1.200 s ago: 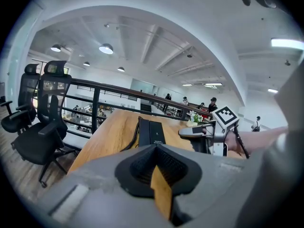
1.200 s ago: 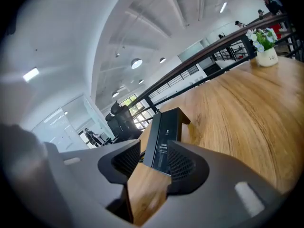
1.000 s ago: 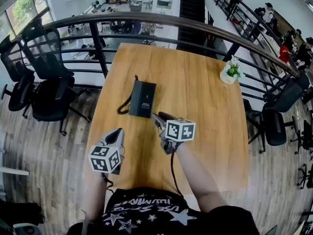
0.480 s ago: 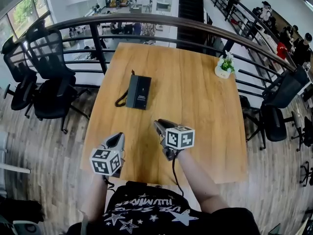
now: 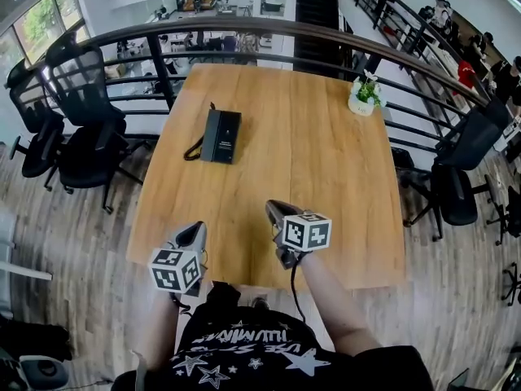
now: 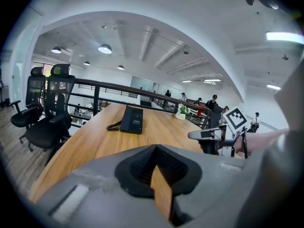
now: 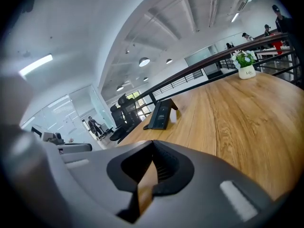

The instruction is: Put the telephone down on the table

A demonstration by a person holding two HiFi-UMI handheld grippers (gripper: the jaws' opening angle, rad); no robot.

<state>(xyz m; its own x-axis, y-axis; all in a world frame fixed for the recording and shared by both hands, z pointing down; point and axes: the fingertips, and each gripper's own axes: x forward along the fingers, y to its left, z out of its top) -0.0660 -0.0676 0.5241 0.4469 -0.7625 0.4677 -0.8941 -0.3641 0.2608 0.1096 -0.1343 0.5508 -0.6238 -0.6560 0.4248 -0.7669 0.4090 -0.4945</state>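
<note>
The black telephone lies flat on the wooden table, its coiled cord at its left side. It also shows far ahead in the left gripper view, telephone, and in the right gripper view, telephone. Both grippers hang over the table's near edge, well short of the phone. My left gripper is shut with nothing in it, its jaws meeting at a thin slit. My right gripper is likewise shut and empty.
A small potted plant stands at the table's far right corner. A curved dark railing runs behind the table. Black office chairs stand on the left and another chair on the right.
Both grippers have drawn back from the telephone toward the table's near edge. The telephone stays where it lay on the table.
</note>
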